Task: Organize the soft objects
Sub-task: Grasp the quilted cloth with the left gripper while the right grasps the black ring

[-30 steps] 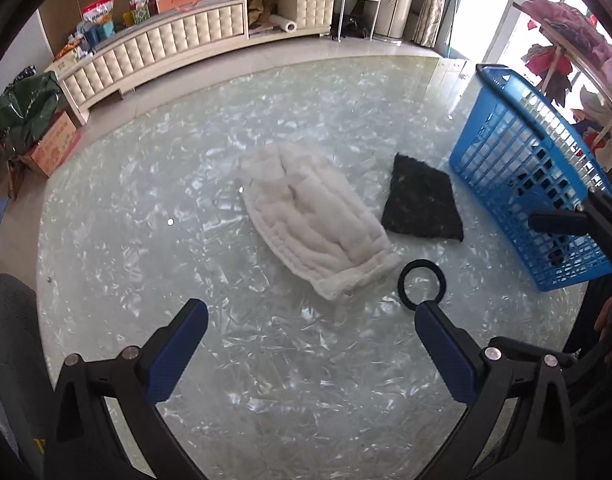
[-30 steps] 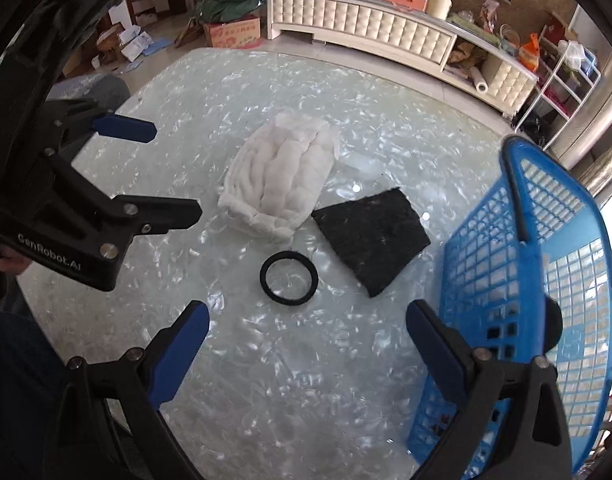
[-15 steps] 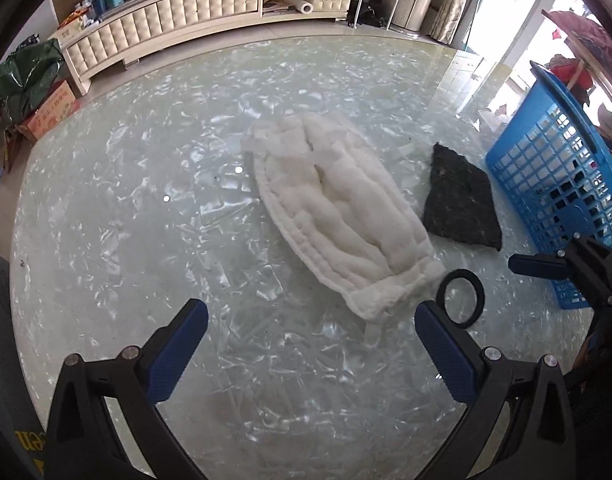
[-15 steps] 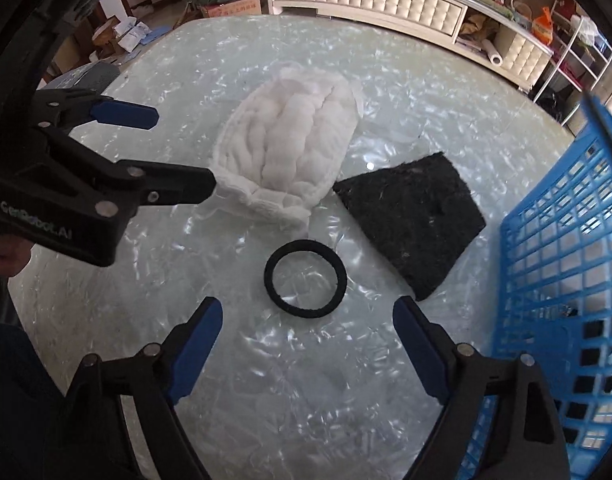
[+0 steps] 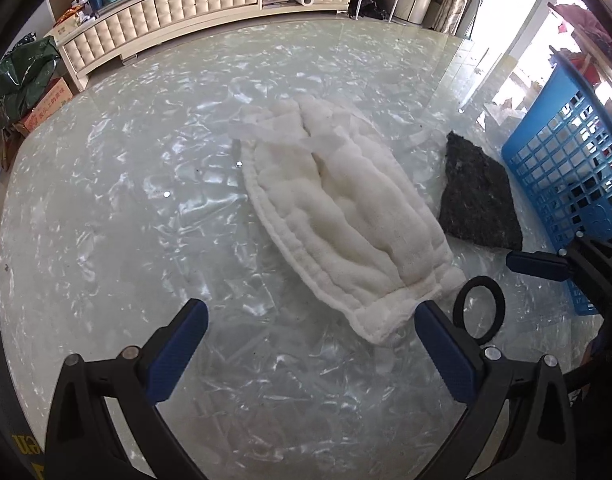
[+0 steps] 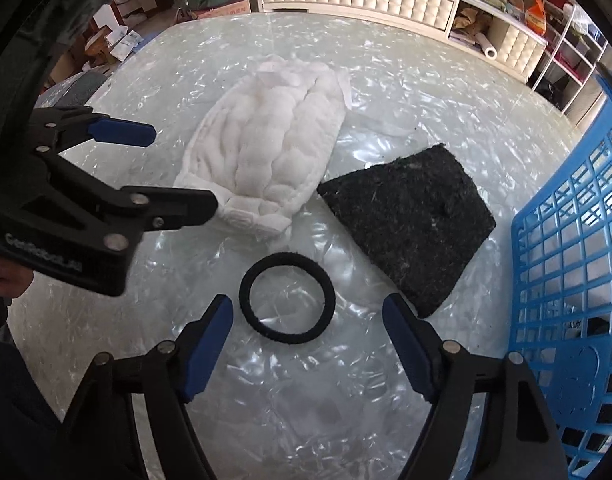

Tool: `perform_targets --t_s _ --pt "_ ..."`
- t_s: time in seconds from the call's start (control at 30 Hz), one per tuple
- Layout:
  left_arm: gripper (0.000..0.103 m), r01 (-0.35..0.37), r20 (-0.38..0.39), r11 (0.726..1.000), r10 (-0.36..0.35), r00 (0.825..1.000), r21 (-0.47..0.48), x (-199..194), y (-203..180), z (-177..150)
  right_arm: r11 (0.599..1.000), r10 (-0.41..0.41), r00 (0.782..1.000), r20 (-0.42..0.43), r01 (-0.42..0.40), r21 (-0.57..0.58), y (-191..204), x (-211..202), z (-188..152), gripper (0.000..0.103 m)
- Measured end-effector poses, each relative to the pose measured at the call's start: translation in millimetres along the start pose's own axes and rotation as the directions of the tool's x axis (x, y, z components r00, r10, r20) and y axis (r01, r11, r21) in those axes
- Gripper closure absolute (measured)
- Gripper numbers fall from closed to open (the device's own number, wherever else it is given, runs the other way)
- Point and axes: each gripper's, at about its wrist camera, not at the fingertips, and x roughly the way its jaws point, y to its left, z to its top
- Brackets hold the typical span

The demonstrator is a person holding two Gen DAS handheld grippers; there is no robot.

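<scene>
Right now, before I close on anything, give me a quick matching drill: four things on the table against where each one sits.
1. hair tie
2. white padded cloth
3. dark felt square
4. blue basket

a. right edge of the table
b. between cloth and basket
c. just ahead of the right gripper
d. beside the left gripper

Pairs: 1-c, 2-d, 3-b, 4-a

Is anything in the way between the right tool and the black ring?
Nothing visible. The right tool is open just in front of the black ring, with only bare table between them. The black pad lies off to one side.
</scene>
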Motion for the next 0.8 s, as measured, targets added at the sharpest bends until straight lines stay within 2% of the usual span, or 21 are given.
perform_targets --t_s 0.1,0.13,0.2,0.27,0.3,0.37,0.47,0.5,0.57,0.73,0.8 --pt "0.001 -0.001 0.007 1.000 0.001 1.000 0.000 4 -2 3 1.000 -0.013 1.000 0.020 0.013 -0.017 -1 2 2 0.033" --pt "0.006 0.003 0.011 1.000 -0.003 1.000 0.001 4 -4 4 1.000 -0.015 0.999 0.028 0.015 -0.020 0 3 3 0.034" --pt "0.014 0.020 0.018 1.000 -0.020 1.000 0.006 3 -8 6 1.000 -0.016 0.999 0.040 0.017 -0.023 1 3 3 0.043" --pt "0.032 0.037 0.027 0.999 -0.037 0.999 0.009 2 -11 9 1.000 -0.018 0.999 0.050 0.019 -0.023 4 3 2 0.050" --pt "0.038 0.049 0.031 0.999 -0.049 0.998 0.010 2 -13 11 0.999 -0.017 0.998 0.057 0.018 -0.026 5 3 3 0.055" --pt "0.057 0.074 0.033 0.997 -0.074 0.997 0.008 1 -16 13 0.999 -0.013 0.998 0.067 0.015 -0.033 4 -1 2 0.060" --pt "0.072 0.101 0.028 0.995 -0.101 0.994 0.021 2 -22 16 0.999 -0.006 0.997 0.078 0.010 -0.047 4 -3 0 0.066" --pt "0.075 0.111 0.022 0.993 -0.112 0.993 0.028 2 -24 16 0.999 -0.003 0.997 0.080 0.007 -0.048 4 -3 0 0.068" --pt "0.081 0.118 0.022 0.993 -0.119 0.993 0.026 2 -27 16 0.999 0.001 0.997 0.080 0.002 -0.044 4 -4 -1 0.080" --pt "0.089 0.141 0.025 0.990 -0.142 0.990 0.014 5 -35 17 0.999 0.000 0.997 0.072 0.003 -0.040 3 -5 -2 0.094" --pt "0.090 0.138 0.029 0.990 -0.139 0.990 0.022 3 -35 16 0.999 0.002 0.998 0.065 0.001 -0.036 2 -5 -2 0.095"
